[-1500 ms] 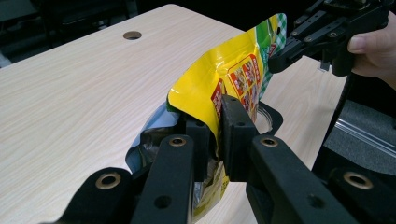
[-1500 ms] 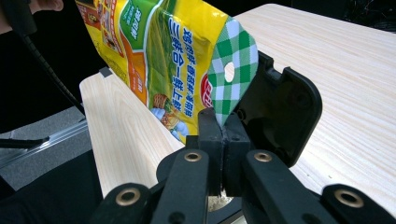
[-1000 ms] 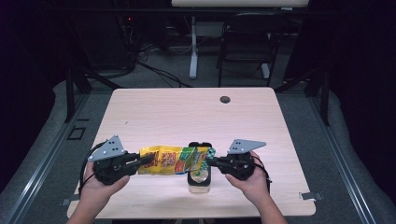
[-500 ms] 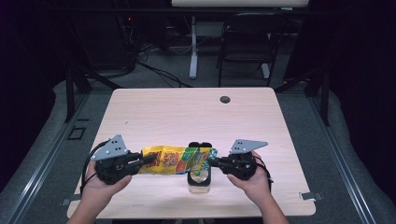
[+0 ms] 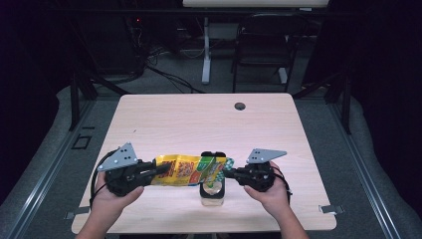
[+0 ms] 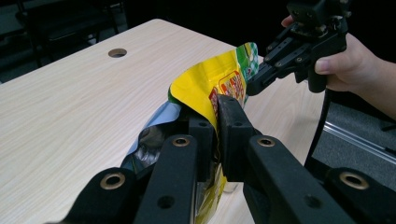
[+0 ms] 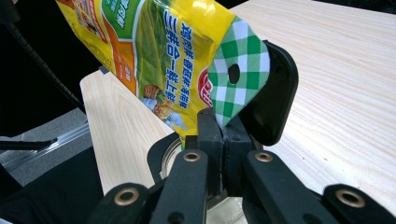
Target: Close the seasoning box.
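- Two claws hold one yellow snack pouch (image 5: 189,170) in the high view — the left claw (image 5: 160,169) is clamped on its end at nine o'clock, the right claw (image 5: 228,173) on its green-checked end at three o'clock. The pouch hangs stretched between them, above the near edge of the surface (image 5: 199,119). Right under its three-o'clock half stands a clear container (image 5: 212,191) with a black flip lid (image 5: 213,155) raised at its twelve-o'clock side. A small round hole (image 5: 240,106) sits far off toward twelve o'clock.
- Left gripper view: the left claw (image 6: 215,122) has its jaws narrow, pinching the pouch's (image 6: 212,77) yellow edge; silver lining shows at eight o'clock of the grip. At two o'clock the right claw (image 6: 254,83), in a hand (image 6: 345,63), grips the far end.
- Right gripper view: the right claw (image 7: 218,125) is pressed tight on the checked corner of the pouch (image 7: 163,51) — the rest slants up toward eleven o'clock. The black lid (image 7: 275,98) stands just behind the corner, and the container's rim (image 7: 170,156) lies below the jaws.
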Tool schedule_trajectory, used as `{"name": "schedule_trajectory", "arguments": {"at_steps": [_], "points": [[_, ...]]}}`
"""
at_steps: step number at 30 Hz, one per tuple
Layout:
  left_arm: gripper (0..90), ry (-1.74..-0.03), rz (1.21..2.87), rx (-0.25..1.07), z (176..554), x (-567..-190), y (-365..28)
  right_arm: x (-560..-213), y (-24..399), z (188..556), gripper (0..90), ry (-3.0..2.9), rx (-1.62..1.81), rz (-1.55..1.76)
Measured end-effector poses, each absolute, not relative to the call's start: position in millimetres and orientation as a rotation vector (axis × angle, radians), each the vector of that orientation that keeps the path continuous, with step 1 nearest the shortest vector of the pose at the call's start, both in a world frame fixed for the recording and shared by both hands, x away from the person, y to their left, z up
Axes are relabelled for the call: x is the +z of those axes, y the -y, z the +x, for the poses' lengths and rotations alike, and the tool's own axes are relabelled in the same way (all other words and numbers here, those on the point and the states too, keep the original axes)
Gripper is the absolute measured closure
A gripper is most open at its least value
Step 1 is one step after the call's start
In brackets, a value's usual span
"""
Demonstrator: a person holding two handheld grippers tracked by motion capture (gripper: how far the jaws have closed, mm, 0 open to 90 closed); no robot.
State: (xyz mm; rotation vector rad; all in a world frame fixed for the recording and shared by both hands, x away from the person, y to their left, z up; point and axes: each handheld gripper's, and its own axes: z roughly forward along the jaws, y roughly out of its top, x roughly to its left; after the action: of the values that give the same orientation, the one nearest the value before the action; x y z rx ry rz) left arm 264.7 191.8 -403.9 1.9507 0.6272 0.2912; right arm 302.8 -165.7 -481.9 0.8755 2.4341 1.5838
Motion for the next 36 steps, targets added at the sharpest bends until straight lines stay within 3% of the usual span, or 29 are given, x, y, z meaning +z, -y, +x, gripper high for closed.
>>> {"name": "schedule_trajectory", "arguments": {"at_steps": [36], "points": [[86.7, -0.625, 1.869, 0.291, 267, -404, -181, -486, 173, 305, 88.7, -2.442, 1.576, 0.892]]}}
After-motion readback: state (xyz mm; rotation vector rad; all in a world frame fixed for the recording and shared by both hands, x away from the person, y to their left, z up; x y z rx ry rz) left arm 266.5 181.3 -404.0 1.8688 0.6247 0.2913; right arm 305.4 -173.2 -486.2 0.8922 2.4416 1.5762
